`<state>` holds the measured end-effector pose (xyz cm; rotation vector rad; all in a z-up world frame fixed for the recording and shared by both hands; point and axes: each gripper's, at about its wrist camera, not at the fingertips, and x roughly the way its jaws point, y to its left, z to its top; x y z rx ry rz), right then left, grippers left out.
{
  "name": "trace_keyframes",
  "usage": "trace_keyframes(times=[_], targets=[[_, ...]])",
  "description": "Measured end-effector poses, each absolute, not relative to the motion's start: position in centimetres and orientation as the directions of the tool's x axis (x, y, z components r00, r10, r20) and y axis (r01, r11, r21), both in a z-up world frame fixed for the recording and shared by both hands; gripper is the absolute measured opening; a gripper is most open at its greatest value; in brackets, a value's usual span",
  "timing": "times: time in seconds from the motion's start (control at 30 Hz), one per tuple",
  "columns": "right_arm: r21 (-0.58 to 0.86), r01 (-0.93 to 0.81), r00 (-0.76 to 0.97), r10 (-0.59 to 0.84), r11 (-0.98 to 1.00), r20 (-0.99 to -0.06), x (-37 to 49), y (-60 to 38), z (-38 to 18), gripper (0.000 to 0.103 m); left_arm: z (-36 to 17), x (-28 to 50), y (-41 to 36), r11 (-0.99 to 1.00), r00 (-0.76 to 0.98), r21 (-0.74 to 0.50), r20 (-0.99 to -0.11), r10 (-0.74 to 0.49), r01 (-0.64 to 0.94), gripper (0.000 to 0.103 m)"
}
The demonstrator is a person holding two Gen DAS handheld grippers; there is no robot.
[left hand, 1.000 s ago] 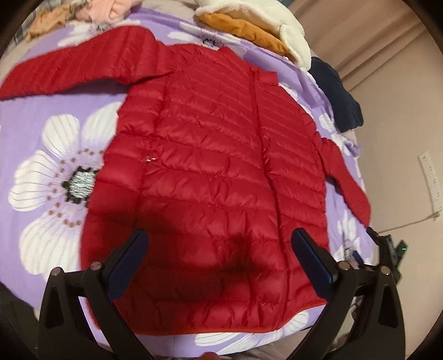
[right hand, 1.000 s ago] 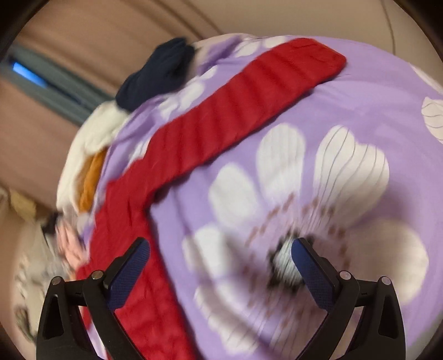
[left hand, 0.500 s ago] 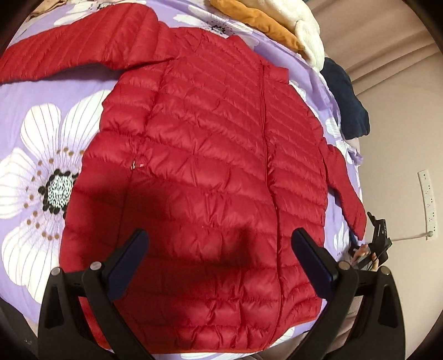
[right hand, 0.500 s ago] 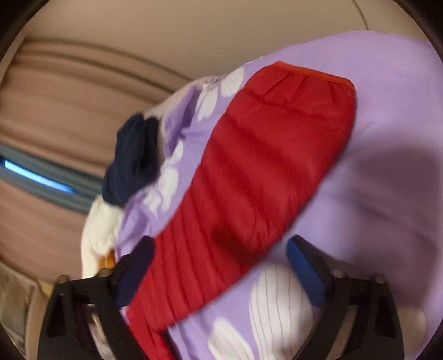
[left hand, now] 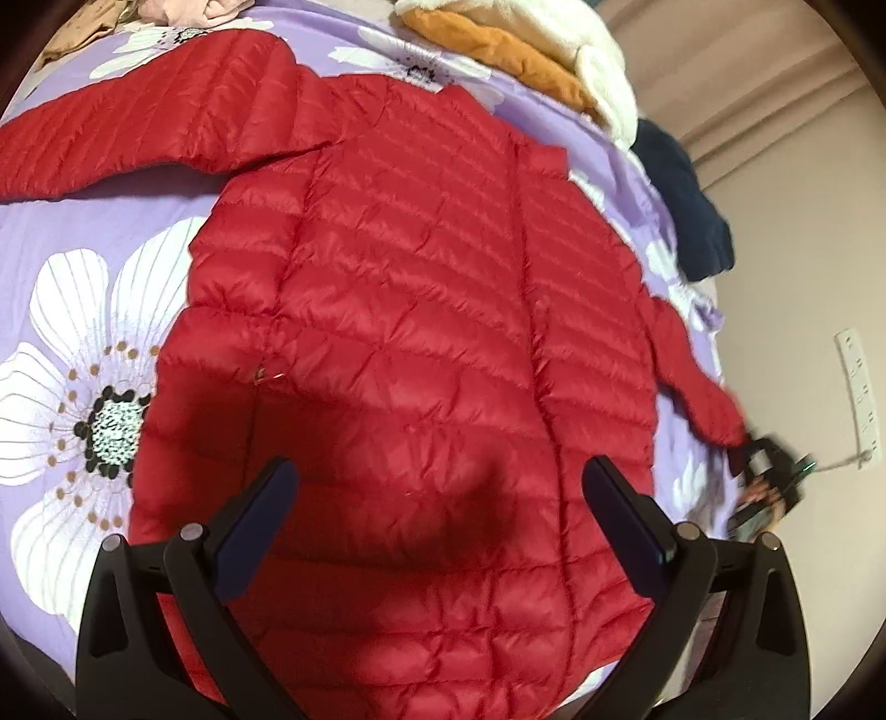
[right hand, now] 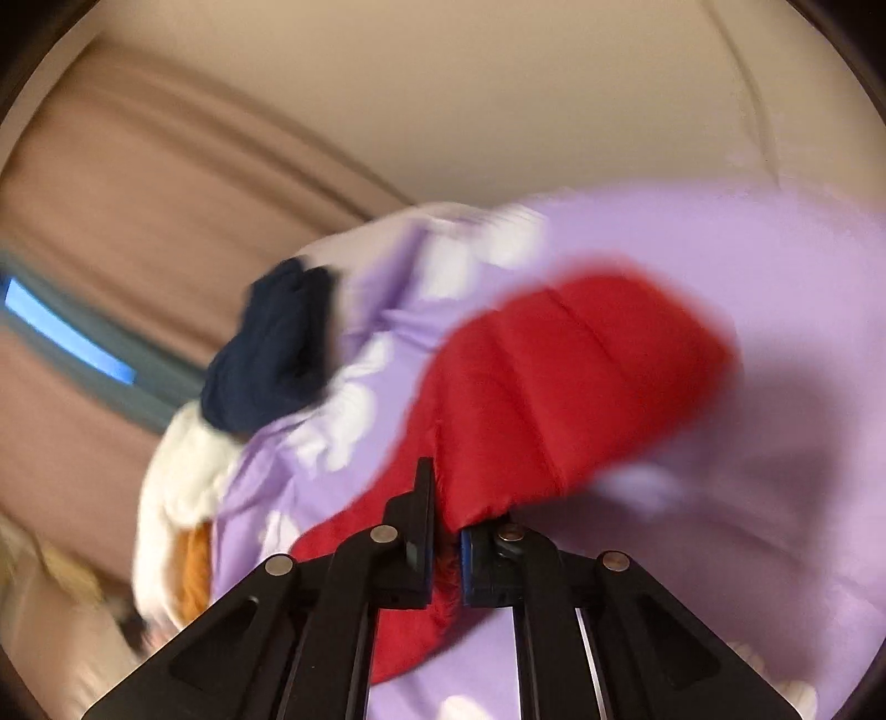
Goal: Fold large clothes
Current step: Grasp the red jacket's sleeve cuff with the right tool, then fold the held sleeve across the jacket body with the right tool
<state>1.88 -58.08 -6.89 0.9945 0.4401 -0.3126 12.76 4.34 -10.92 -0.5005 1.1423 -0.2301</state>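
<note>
Two claws were at work over the bed. The right claw (right hand: pixel 444 545) had its jaws pressed together on the end of one sleeve (right hand: pixel 559 399) of the red quilted jacket (left hand: pixel 421 354), red fabric bunched in the narrow slit between the dark pads; that view was blurred. In the left view, the same claw (left hand: pixel 767 476) showed only as a small dark shape at the cuff by the bed's right edge. The left claw (left hand: pixel 440 518) stood spread wide above the lower half of the jacket, pinching nothing, its shadow lying on the quilting beneath.

The jacket lay flat, front up, on the purple bedspread (left hand: pixel 99 232) printed with large white flowers, its hem towards the left claw and its collar away from it. Its other sleeve (left hand: pixel 144 127) stretched out straight to the left across the spread. Beyond the collar lay a heap of orange and white fleecy clothing (left hand: pixel 531 50), with a dark navy garment (left hand: pixel 684 205) just beside it at the bed's far right corner. More crumpled clothes (left hand: pixel 183 11) sat at the far left. A white power strip (left hand: pixel 858 387) was fixed to the wall on the right.
</note>
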Motion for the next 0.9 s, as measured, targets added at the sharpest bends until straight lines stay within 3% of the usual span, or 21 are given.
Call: trace_keyframes(times=[0.2,0.4,0.6,0.77,0.9], targets=[[0.567,0.276,0.911,-0.023,0.776,-0.412,3.4,-50.9,3.0,0.009,-11.3,12.4,6.6,0.858,0.410,-0.500,-0.811,-0.417,-0.115,0.103],[0.390,0.099,0.915,0.071,0.915,-0.398,8.5,-41.2,8.2,0.009,-10.9,11.4,9.8,0.854,0.452,-0.494,-0.807,-0.380,-0.163,0.103],[0.103,-0.095,0.871,0.133,0.990,-0.472,12.9,-28.7,6.6,0.009,-10.5,10.3,13.4,0.847,0.505,-0.486,-0.798,-0.330,-0.214,0.103],[-0.099,-0.257,0.818,0.162,0.961,-0.552,15.6,-18.9,2.2,0.009,-10.6,9.9,15.6,0.831,0.528,-0.497,-0.790,-0.313,-0.249,0.103],[-0.281,-0.347,0.771,0.101,0.895,-0.629,16.2,-12.4,-3.4,0.009,-10.9,9.5,16.7,0.834,0.528,-0.486,-0.795,-0.298,-0.261,0.103]])
